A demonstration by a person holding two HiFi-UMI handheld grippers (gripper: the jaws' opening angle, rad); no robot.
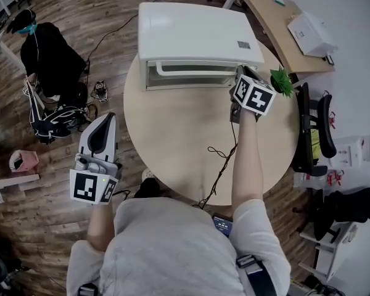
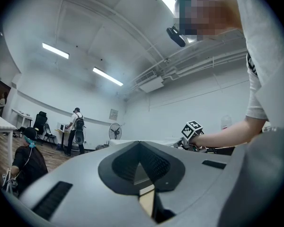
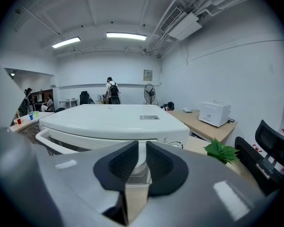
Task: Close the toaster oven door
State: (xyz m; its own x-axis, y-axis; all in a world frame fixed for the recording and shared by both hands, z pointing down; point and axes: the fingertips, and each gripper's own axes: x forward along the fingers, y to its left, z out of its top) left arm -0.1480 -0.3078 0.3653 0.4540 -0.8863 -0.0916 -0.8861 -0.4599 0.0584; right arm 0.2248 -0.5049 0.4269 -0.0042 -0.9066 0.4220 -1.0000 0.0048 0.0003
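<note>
Toaster oven [image 1: 197,32] sits at the far edge of the round desk [image 1: 172,147] and its door [image 1: 185,76] looks shut, though our own gripper body cuts off the lower front in the right gripper view. Our right gripper [image 3: 142,150] is at the oven's right front, fingers a narrow slit apart with pale oven showing through. The marker cube [image 1: 254,96] hides any contact from above. Our left gripper [image 2: 139,150] hangs off the desk's left side, fingers clenched on nothing.
</note>
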